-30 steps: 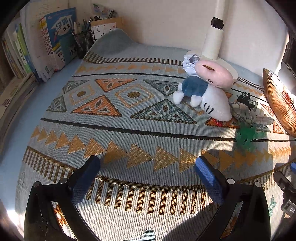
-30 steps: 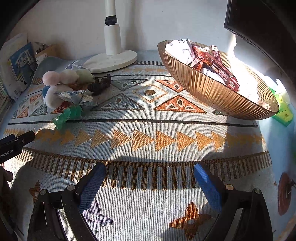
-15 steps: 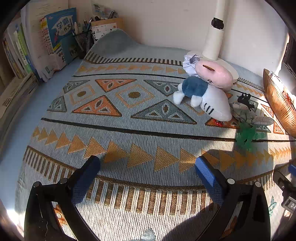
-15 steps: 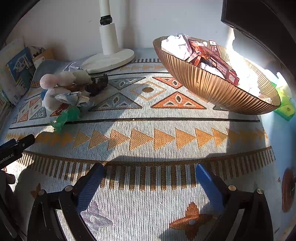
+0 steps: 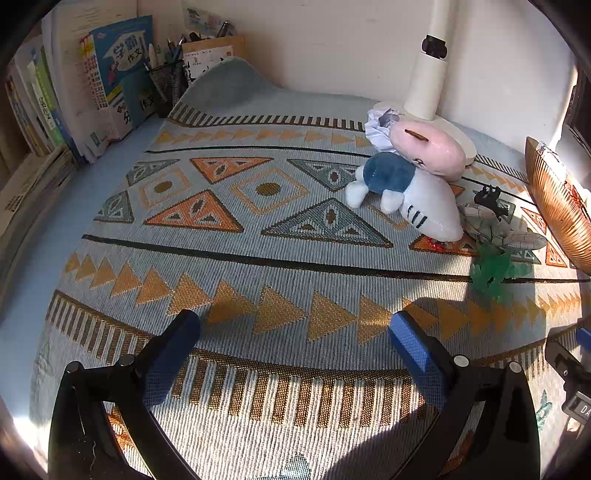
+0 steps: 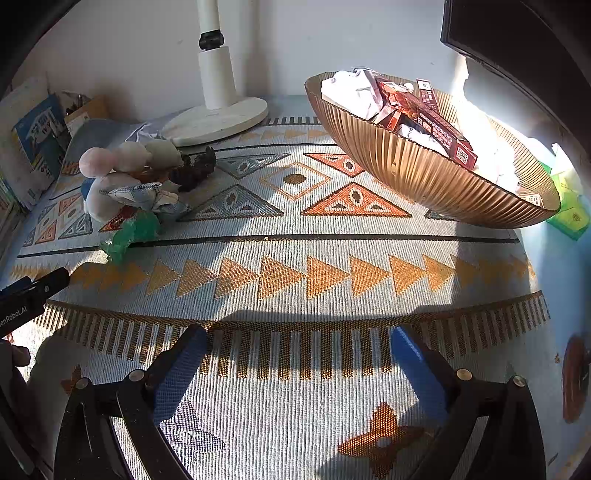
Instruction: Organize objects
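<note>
A white and blue plush toy [image 5: 413, 195] lies on the patterned cloth with a pink plush [image 5: 428, 149] against it; both show as a heap of plush toys [image 6: 110, 177] in the right wrist view. Beside them lie a green plastic figure [image 5: 493, 267] [image 6: 133, 234], a dark toy figure [image 5: 489, 197] [image 6: 197, 171], a small toy plane [image 5: 517, 238] and crumpled paper [image 5: 380, 123]. A ribbed gold bowl [image 6: 424, 173] [image 5: 554, 206] holds crumpled paper and red boxes [image 6: 424, 114]. My left gripper [image 5: 293, 338] is open over bare cloth. My right gripper [image 6: 297, 350] is open too, well short of the bowl.
A white lamp base [image 6: 218, 120] with its post [image 5: 428, 81] stands at the back wall. Books [image 5: 110, 77] and a mesh pen cup [image 5: 168, 83] fill the back left. Green packets [image 6: 570, 214] lie right of the bowl. A dark monitor [image 6: 524, 33] hangs upper right.
The right wrist view has shifted slightly, so the bowl and lamp sit a little higher and further left. The left gripper has barely moved. Both grippers stay open.
</note>
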The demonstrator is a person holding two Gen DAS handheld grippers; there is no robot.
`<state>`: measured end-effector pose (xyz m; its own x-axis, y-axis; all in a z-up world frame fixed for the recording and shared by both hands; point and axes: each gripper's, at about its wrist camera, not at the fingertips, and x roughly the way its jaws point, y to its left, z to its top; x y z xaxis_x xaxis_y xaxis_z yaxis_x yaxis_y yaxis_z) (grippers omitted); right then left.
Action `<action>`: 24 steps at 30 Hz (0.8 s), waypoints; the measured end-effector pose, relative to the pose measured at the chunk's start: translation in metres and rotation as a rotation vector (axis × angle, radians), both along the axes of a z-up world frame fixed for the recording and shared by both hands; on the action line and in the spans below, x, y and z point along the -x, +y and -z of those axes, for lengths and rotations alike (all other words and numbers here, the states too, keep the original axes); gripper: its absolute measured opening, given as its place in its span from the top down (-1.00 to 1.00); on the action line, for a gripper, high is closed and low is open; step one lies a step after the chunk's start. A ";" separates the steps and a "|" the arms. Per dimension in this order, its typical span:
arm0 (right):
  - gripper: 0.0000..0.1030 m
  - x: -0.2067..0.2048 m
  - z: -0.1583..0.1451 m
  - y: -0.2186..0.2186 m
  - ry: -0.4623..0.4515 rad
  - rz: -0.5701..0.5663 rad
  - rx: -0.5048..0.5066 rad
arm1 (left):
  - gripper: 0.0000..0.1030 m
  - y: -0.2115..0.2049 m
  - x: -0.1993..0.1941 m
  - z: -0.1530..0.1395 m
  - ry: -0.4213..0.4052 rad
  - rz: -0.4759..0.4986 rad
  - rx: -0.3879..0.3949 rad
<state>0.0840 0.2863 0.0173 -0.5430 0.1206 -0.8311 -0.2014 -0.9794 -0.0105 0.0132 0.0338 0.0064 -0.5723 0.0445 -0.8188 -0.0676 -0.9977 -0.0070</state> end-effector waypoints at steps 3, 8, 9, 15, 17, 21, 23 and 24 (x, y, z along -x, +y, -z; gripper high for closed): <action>-0.95 0.000 0.000 0.000 0.000 0.000 0.000 | -0.99 0.000 0.000 0.000 0.000 0.000 0.000; -0.95 0.000 0.000 -0.001 0.000 0.000 0.000 | -0.99 0.000 0.000 0.000 0.000 0.000 0.000; -0.95 0.000 0.001 -0.001 0.000 0.000 0.000 | -0.99 0.000 0.000 0.000 0.000 0.000 0.000; -0.95 0.001 0.002 -0.001 0.000 -0.001 0.000 | -0.99 0.000 0.000 0.000 0.001 0.001 0.000; -0.95 0.001 0.002 -0.001 0.000 -0.001 0.000 | -0.99 0.000 0.001 0.000 0.001 0.001 0.000; -0.95 0.000 0.003 0.000 0.000 -0.001 0.000 | -0.99 0.000 0.001 -0.001 0.001 0.001 0.000; -0.95 0.000 0.003 0.000 0.000 -0.001 0.000 | -0.99 0.000 0.001 0.000 0.001 0.001 0.000; -0.95 0.000 0.003 0.000 0.000 -0.001 0.000 | -0.99 0.000 0.001 0.000 0.001 0.001 0.000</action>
<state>0.0841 0.2866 0.0144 -0.5432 0.1202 -0.8309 -0.2004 -0.9796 -0.0107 0.0118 0.0341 0.0067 -0.5729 0.0452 -0.8183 -0.0687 -0.9976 -0.0071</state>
